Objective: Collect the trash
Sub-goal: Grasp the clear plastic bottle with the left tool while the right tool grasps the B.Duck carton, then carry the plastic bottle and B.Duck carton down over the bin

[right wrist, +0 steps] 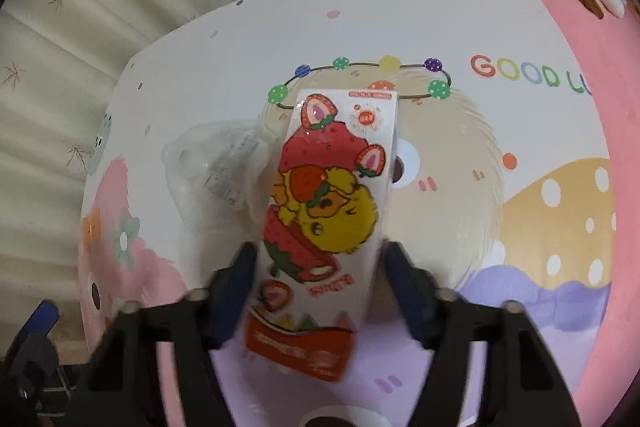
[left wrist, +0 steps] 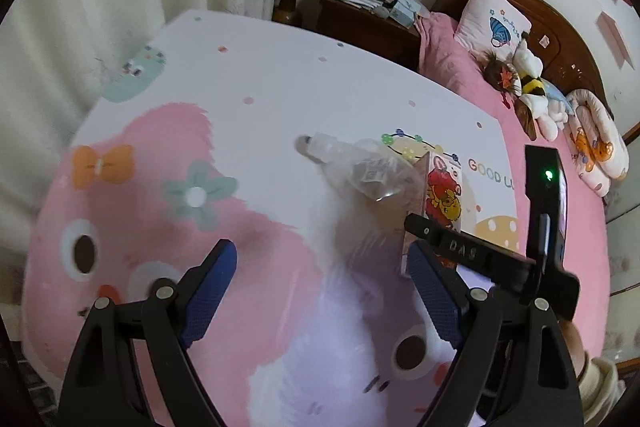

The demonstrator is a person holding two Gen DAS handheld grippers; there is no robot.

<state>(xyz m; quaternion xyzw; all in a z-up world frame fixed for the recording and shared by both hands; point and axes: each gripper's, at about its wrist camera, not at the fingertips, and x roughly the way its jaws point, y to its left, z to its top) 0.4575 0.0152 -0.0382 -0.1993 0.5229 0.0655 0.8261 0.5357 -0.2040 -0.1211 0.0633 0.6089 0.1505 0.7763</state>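
Cartoon-printed table (left wrist: 280, 75): one clear plastic bottle (left wrist: 360, 167), lying on its side, contents not discernible; one strawberry-print carton (right wrist: 328, 195), just beside the bottle, contents hidden. Right gripper (right wrist: 320, 267): jaws spread, one on either side of the carton; whether they touch it cannot be told. Left gripper (left wrist: 324, 267): jaws spread wide, holding nothing, above the table near the bottle.

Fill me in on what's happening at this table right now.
A person with a gripper in each hand is picking up trash from a cartoon-printed table. The right gripper straddles a strawberry-printed carton, its jaws on either side but not clearly clamped yet. A clear plastic bottle lies on the table right beside the carton. The left gripper is open and empty, pointed toward the bottle.
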